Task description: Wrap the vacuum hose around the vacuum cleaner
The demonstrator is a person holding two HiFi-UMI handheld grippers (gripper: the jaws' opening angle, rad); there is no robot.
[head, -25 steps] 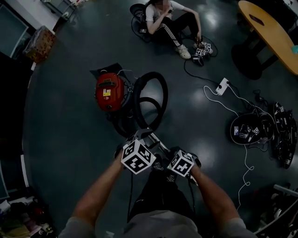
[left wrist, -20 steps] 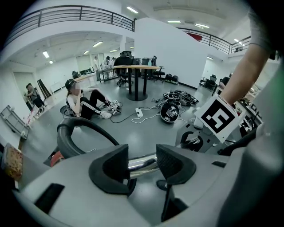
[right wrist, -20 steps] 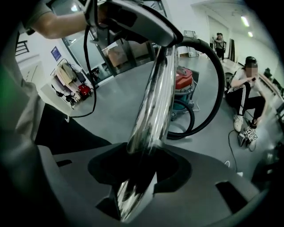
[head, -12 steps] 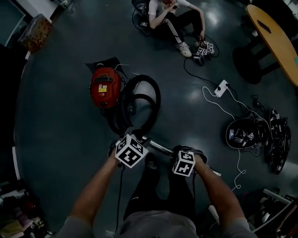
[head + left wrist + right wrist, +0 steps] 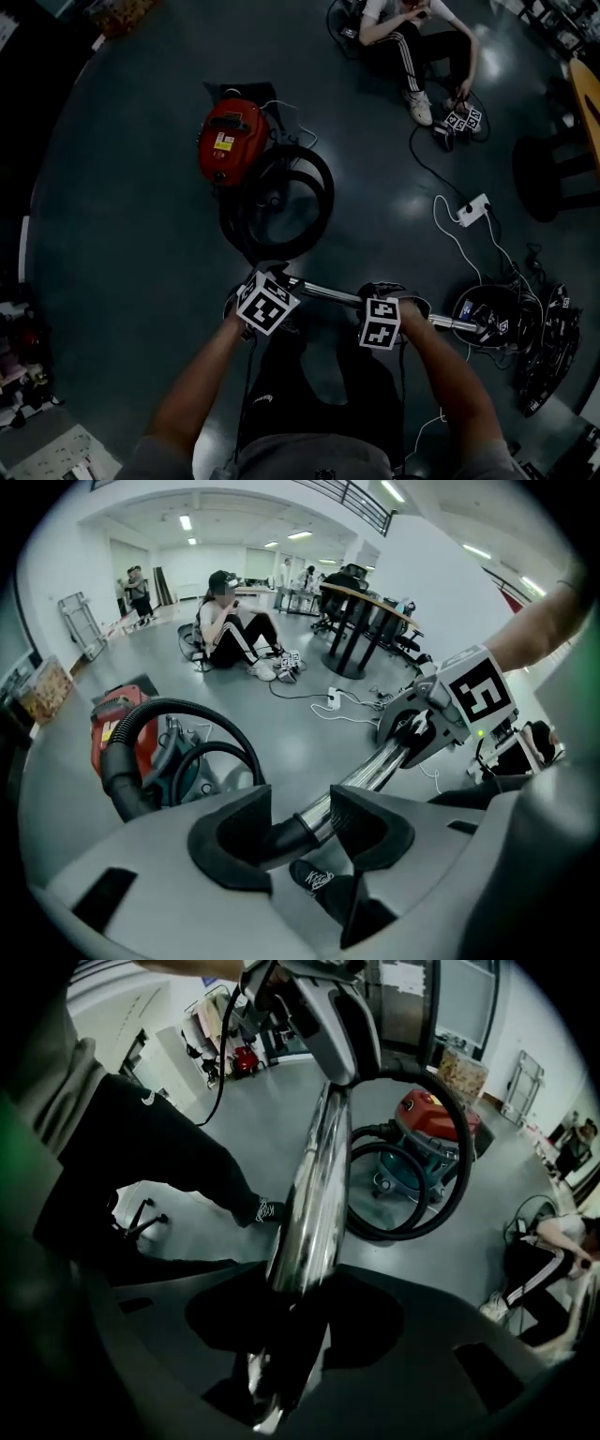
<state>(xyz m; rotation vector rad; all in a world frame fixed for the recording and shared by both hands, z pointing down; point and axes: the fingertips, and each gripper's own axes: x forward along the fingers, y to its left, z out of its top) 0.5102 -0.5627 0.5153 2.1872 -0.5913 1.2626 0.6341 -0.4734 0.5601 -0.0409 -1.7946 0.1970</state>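
Left gripper [image 5: 300, 827] is clamped on the black cuff [image 5: 270, 838] where the vacuum hose [image 5: 321, 183] joins the chrome wand [image 5: 328, 293]. Right gripper [image 5: 298, 1312] is further along the same wand, its jaws closing with the tube between them. The wand is held roughly level above the floor [image 5: 141, 281], in front of the person's legs. The hose lies in loose loops on the floor, touching the red vacuum cleaner [image 5: 228, 141] and beside it, not around it. A seated person [image 5: 412, 33] and a power strip [image 5: 472, 210] are well apart.
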